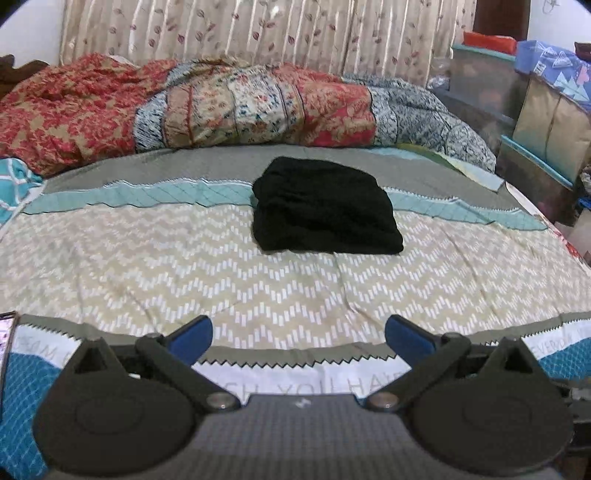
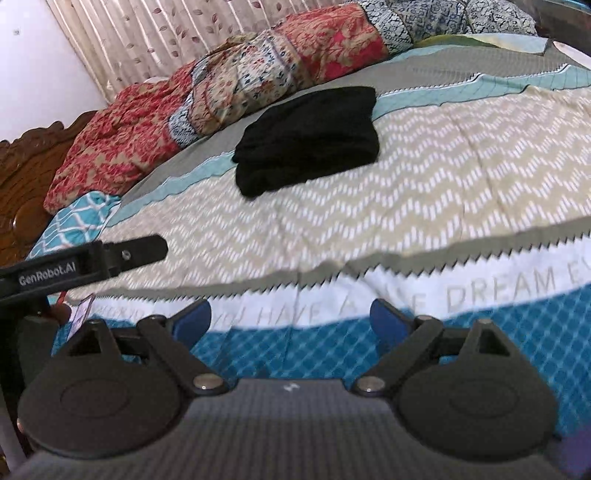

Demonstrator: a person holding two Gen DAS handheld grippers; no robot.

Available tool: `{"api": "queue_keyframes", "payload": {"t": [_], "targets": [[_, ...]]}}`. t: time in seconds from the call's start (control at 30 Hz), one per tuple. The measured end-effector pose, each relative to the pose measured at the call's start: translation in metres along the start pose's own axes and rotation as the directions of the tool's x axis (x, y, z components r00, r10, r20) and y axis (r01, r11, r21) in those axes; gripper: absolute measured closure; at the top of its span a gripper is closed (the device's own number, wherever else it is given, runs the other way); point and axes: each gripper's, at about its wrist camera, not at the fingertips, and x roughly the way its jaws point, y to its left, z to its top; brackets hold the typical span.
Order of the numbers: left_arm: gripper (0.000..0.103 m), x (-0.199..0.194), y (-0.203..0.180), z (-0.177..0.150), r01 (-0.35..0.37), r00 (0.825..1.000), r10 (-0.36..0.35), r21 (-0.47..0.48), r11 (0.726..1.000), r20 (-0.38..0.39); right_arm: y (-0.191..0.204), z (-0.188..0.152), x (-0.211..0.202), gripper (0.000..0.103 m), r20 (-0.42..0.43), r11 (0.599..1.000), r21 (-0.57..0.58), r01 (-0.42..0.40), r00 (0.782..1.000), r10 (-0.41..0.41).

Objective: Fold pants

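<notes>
So there's one pair of black pants (image 1: 325,206) on the bed, already folded into a chunky rectangle, layers stacked on each other. It sits about mid-bed, straddling the teal stripe and the beige zigzag part of the bedsheet (image 1: 147,266). Nothing is touching it.

Two tools in the room, one per hand. The left tool (image 1: 298,338) has its blue-padded fingers (image 1: 192,338) spread wide with nothing between them, just hanging over the near edge of the bed where the sheet has printed lettering. It's pointed pretty much straight at the pants, well apart from them. The right tool (image 2: 290,319) is the same deal: jaws wide apart, empty, over the blue diamond-pattern band at the near edge. From the right wrist view the pants (image 2: 310,138) are up and a bit left of center, again well clear. You can also spot part of the left tool's black body poking in at the left edge of that view, with "GenRobot.AI" on it.

Other stuff: one big rumpled quilt (image 1: 207,107) in red, cream and blue floral patches bunched along the far side of the bed, a leaf-print curtain (image 1: 258,33) behind it, and a carved wooden headboard (image 2: 22,173) on the left. Storage boxes (image 1: 524,122) are stacked off to the right; I count at least three but it's cluttered, hard to say exactly.
</notes>
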Motion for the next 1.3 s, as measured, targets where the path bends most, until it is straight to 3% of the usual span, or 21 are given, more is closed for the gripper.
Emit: {"api": "queue_keyframes", "payload": {"t": [0.33, 0.73, 1.0, 1.3], "targets": [[0.000, -0.020, -0.013, -0.013, -0.124, 0.992, 0.124, 0.044, 0.991, 0.008, 0.018, -0.015, -0.021, 0.008, 0.031, 0.999, -0.047, -0.002, 1.000, 0.004], [0.000, -0.018, -0.016, -0.024, -0.157, 0.986, 0.160, 0.063, 0.986, -0.049, 0.011, -0.021, -0.029, 0.008, 0.060, 0.998, 0.000, 0.060, 0.996, -0.060], [0.000, -0.004, -0.020, -0.033, -0.192, 0.970, 0.204, 0.094, 0.977, -0.131, 0.009, -0.024, -0.032, 0.008, 0.089, 0.995, 0.029, 0.095, 0.991, -0.097], [0.000, 0.007, -0.015, -0.039, -0.237, 0.953, 0.252, 0.104, 0.966, -0.170, 0.003, -0.023, -0.031, 0.007, 0.080, 0.988, 0.064, 0.141, 0.986, -0.146]]}}
